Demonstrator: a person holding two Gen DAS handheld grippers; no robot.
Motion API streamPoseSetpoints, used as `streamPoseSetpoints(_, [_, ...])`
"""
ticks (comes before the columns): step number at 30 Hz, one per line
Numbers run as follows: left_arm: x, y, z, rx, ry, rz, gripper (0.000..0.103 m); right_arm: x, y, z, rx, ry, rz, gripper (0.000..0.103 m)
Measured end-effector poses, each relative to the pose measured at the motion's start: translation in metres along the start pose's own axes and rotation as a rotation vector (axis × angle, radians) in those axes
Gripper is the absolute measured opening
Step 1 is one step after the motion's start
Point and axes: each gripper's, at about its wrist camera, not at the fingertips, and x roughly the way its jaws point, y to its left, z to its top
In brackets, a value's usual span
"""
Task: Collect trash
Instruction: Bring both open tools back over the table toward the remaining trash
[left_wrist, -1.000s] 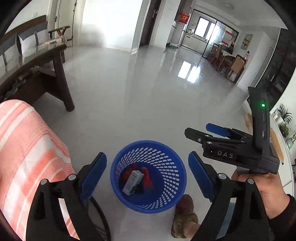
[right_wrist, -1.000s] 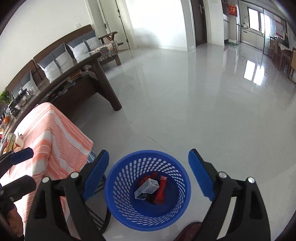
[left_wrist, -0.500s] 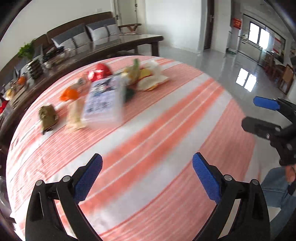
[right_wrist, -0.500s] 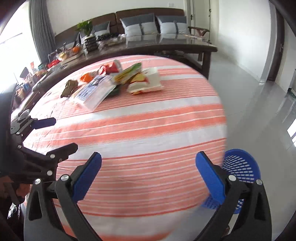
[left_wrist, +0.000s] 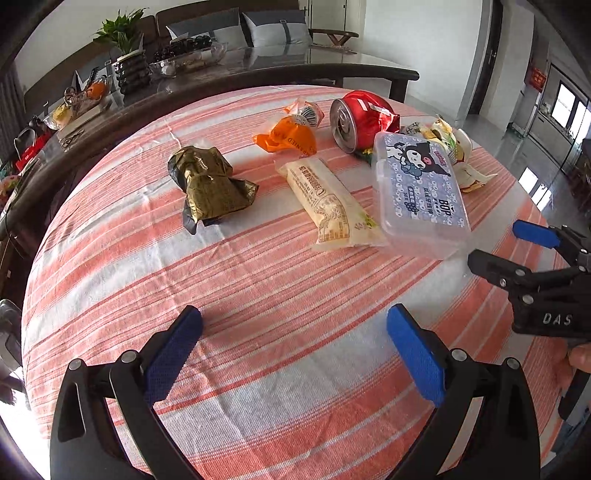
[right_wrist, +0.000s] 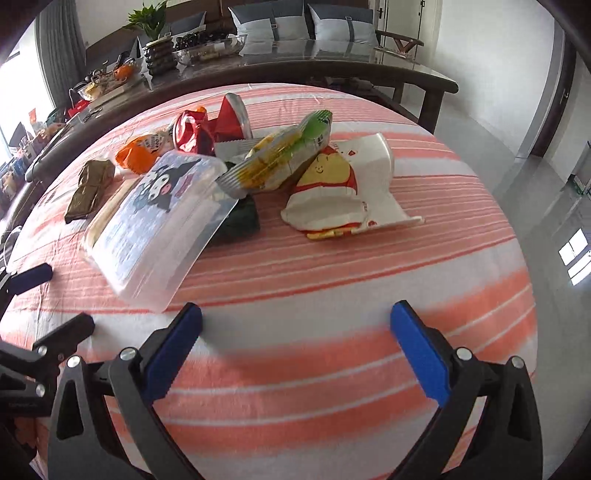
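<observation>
Both views have swung from the blue bin on the floor, a second ago, up to the striped cloth (left_wrist: 258, 295), and the trash, blurred half a second back, now reads sharp and closer. My left gripper (left_wrist: 295, 341) hangs low over bare cloth with its pads spread wide and nothing between them. My right gripper (right_wrist: 297, 338) is the same, gaping and empty, just short of the clear box (right_wrist: 159, 225).

The trash lies in a loose row on the far half of the cloth. That clear box with the cartoon lid is propped on its neighbours, one end tilted up. I judge it stiff, light and slick; I would pinch its near rim across the thin wall, since the flat lid would likely slide off my pads. The red can (left_wrist: 354, 120) lies on its side, partly under a red wrapper; probably light, round and apt to roll, so I would take it across the body. The gold wrapper (left_wrist: 207, 184) and orange bag (left_wrist: 288, 134) look soft and crumpled: any raised fold will do. The pale packet (left_wrist: 332, 206) lies flat beside the box, touching it; I would grab its crimped end. The paper cup (right_wrist: 373, 173) looks crushable, so a gentle squeeze on the rim.
</observation>
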Motion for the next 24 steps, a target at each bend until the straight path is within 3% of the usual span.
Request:
streamPoseSetpoints(6, [0.0,0.0,0.0,-0.003,-0.001,-0.002,0.099,0.016,-0.002,0.021,0.031,-0.001,-0.021,0.099])
streamPoseSetpoints(24, [0.001,0.0,-0.001,-0.003,-0.001,-0.001,0.099,0.016,0.001,0.021,0.032,-0.001,-0.024,0.099])
